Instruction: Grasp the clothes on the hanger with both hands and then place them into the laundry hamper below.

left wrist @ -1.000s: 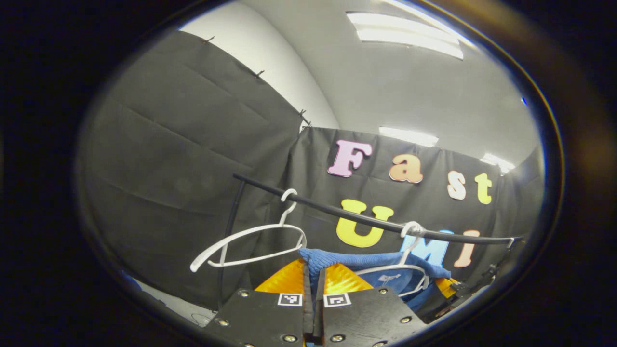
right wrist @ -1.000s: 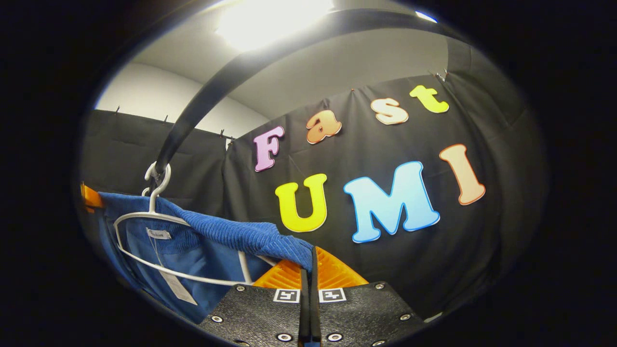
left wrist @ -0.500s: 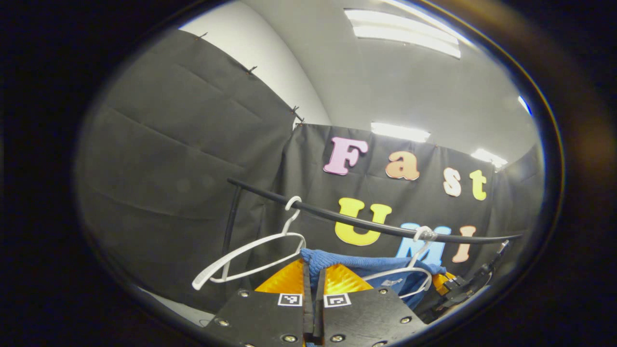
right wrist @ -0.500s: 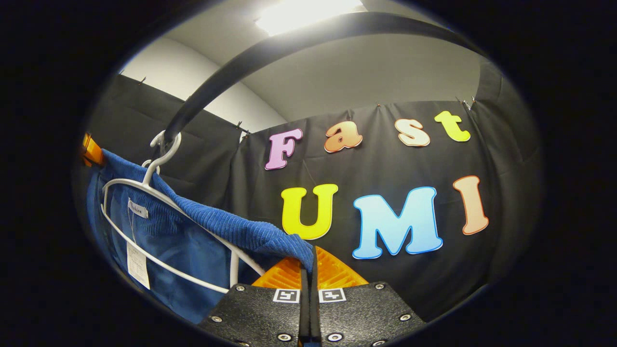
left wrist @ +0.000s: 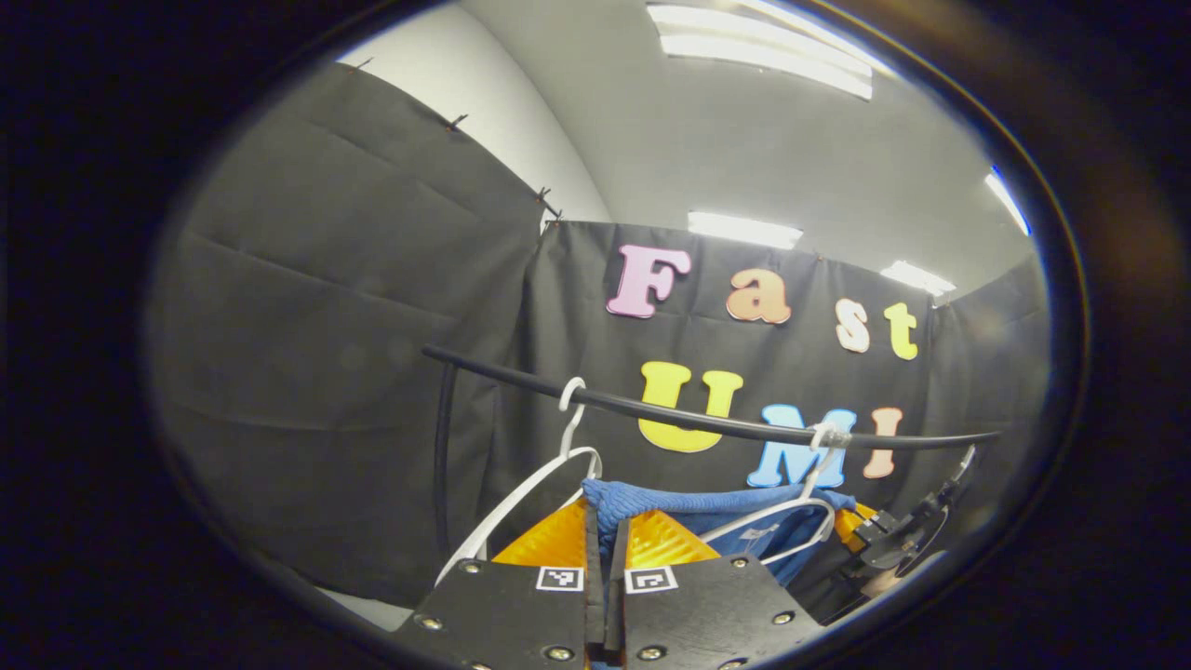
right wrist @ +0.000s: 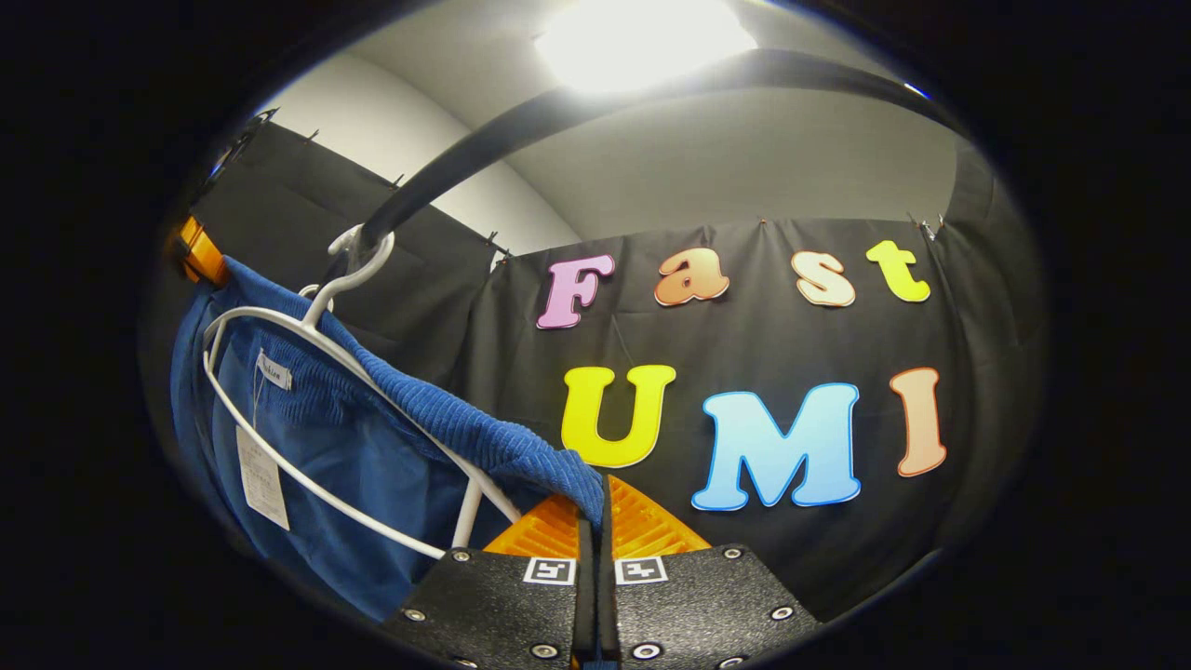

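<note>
Under the black rail (left wrist: 707,423), both grippers (left wrist: 605,521) (right wrist: 592,507) pinch the blue garment (right wrist: 372,447); left gripper view adds a bare hanger (left wrist: 521,502).

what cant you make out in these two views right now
- Laundry hamper: it sits below, beneath what both views take in, so how far the drop is cannot be judged.
- Blue garment: its lower part is cut off by the edge of the right gripper view.
- Garment tag: print too small.
- Right tongs, seen far off in the left gripper view: small and at the rim, grip unclear there.
</note>
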